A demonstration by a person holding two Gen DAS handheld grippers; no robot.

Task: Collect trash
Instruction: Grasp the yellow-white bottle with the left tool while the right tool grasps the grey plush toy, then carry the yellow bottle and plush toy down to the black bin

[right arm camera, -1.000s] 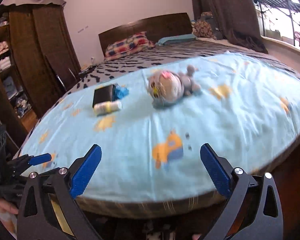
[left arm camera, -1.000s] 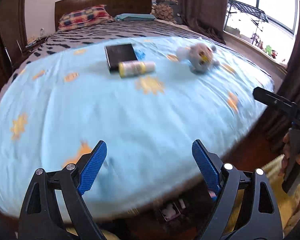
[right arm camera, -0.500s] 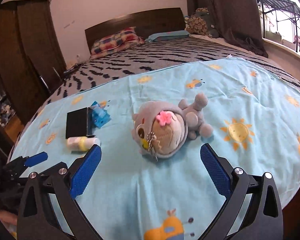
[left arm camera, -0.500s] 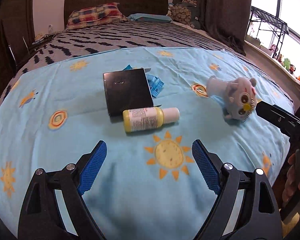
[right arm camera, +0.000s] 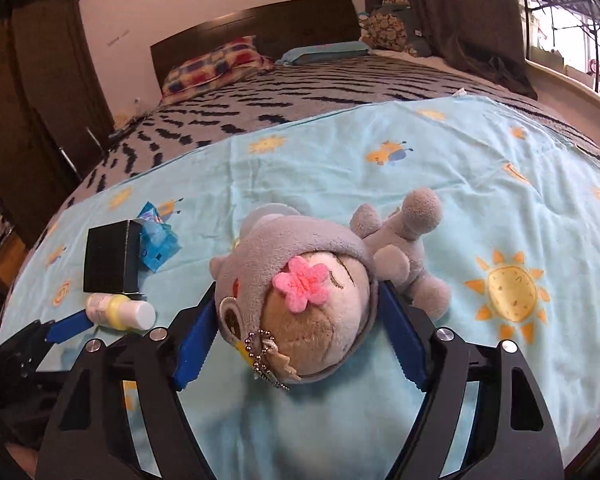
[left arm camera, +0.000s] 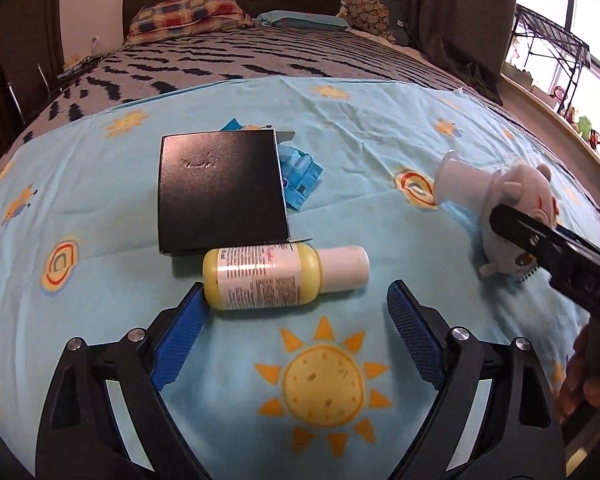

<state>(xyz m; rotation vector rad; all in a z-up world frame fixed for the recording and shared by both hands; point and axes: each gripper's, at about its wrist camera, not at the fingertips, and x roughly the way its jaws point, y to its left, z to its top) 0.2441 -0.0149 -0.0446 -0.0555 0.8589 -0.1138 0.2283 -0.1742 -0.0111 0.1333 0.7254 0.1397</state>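
The left tool point(left arm camera: 296, 308) gapes wide, its left pad touching the base of the yellow lotion bottle point(left arm camera: 278, 276), which lies just in front of the black box point(left arm camera: 220, 190). The right tool point(right arm camera: 296, 340) spreads wide around the plush doll's point(right arm camera: 300, 300) head.

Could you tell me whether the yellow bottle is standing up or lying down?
Lying down. The bottle rests on its side on the sheet, white cap pointing right, beside the black box.

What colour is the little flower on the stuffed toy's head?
Pink; the flower on the plush toy shows best in the right wrist view.
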